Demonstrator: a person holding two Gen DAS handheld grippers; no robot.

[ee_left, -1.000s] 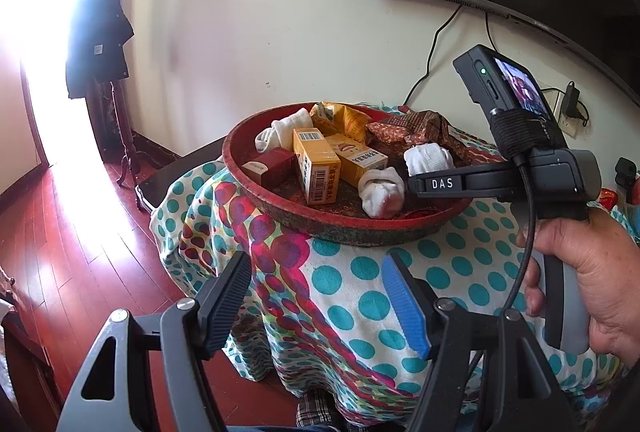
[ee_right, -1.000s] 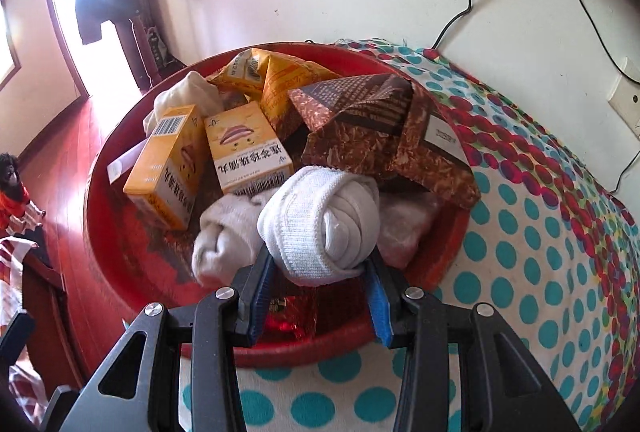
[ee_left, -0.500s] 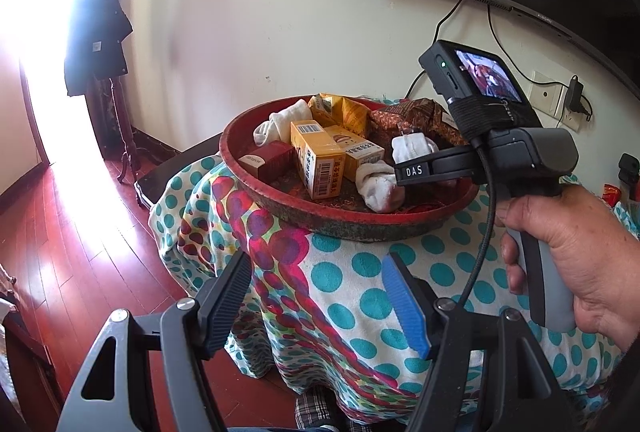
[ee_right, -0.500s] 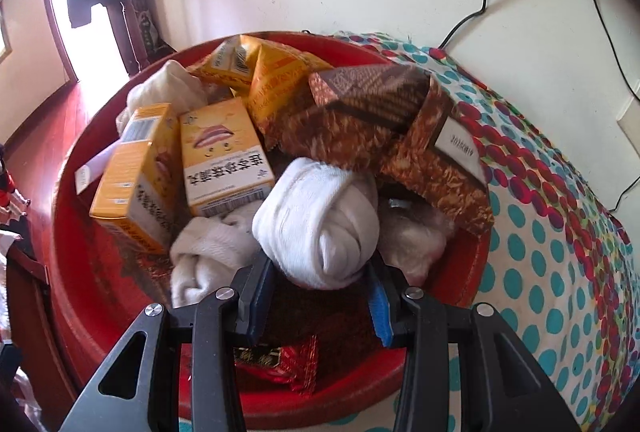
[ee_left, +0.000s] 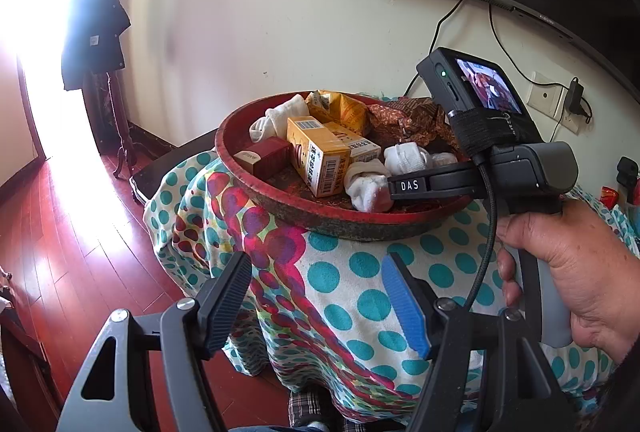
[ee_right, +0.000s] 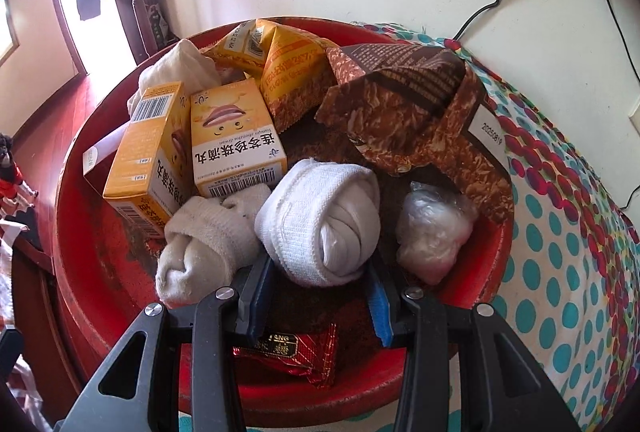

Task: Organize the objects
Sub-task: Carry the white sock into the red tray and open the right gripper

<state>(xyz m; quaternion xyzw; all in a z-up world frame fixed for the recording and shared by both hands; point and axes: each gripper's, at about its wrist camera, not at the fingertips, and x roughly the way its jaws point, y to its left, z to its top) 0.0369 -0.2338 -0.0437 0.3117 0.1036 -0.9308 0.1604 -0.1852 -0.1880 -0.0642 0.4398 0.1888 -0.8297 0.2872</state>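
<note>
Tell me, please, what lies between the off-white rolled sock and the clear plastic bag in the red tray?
The white rolled sock, gripped by the right gripper, seen in the right wrist view.

my table [ee_left: 188, 188] is draped in a cloth [ee_left: 360, 272] of teal dots with a band of red and purple blotches running over the edge. directly on the cloth sits a round red tray [ee_left: 256, 188], close to the wall. at the far right of the cloth lies a small red packet [ee_left: 609, 195], well apart from the tray.
</note>
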